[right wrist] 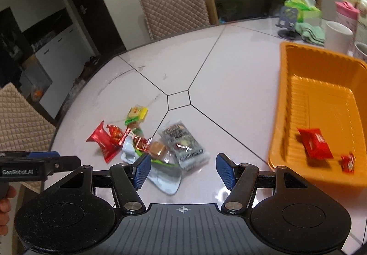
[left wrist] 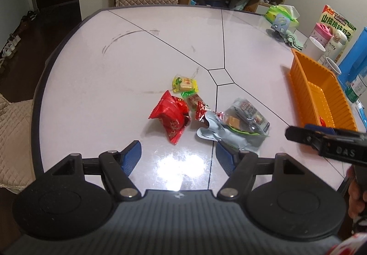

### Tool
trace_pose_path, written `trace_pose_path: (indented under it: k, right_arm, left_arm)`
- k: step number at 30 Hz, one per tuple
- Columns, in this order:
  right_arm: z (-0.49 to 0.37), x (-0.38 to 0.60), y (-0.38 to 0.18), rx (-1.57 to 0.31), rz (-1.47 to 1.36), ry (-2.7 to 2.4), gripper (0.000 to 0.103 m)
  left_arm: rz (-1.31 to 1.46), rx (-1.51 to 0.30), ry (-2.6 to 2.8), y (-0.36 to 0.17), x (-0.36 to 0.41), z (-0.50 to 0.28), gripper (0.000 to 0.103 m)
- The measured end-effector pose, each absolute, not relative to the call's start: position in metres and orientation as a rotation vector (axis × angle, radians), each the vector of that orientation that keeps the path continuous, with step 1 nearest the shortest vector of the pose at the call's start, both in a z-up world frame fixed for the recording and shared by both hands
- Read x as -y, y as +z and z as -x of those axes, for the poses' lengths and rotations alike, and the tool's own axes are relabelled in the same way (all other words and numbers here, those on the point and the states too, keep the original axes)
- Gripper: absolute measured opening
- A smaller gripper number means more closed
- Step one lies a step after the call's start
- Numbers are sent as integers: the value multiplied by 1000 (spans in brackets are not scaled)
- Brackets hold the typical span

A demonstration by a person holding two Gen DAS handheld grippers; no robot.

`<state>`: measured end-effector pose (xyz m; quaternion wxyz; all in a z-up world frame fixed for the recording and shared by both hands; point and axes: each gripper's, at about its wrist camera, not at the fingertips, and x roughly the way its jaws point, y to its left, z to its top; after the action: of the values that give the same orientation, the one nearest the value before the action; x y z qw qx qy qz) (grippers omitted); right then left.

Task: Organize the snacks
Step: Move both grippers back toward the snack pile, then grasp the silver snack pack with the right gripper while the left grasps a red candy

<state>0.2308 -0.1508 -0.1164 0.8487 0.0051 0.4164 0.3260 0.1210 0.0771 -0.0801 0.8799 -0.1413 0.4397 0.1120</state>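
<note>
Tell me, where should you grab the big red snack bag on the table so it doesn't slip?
Probably grip the big red snack bag by its puffy middle, coming from above with the jaws across its narrow width. It lies flat on the table at the pile's left edge, and only its right side touches other wrappers. The crimped, flared ends look thin and could slide out.

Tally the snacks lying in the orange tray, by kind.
Large red packet: 1
Small red wrapper: 1
Total in the orange tray: 2
</note>
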Motion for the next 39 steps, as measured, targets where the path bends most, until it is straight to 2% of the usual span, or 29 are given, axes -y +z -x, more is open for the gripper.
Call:
trace_pose_path:
  k: [21,23,25,30,39]
  right_arm:
    - [-278,93,-161,-927,176,758,63]
    - [-280,91,-164,-929,188,761,59]
    - [-280,89,-165,-933,203,766,48]
    - [-277,89,-167,-908,222,766,40]
    - [-282,100,-161,-909,148,703,39]
  left_arm:
    - [313,-979,228,-105,-82,-153,61]
    - [315,-976,232,-106,-82,-154,61]
    - [309,-981,235,-108,-82,-157,61]
    - [316,-983,247,-113,-83,-163,61]
    - [269,-985,296,-124,-92,-173,60]
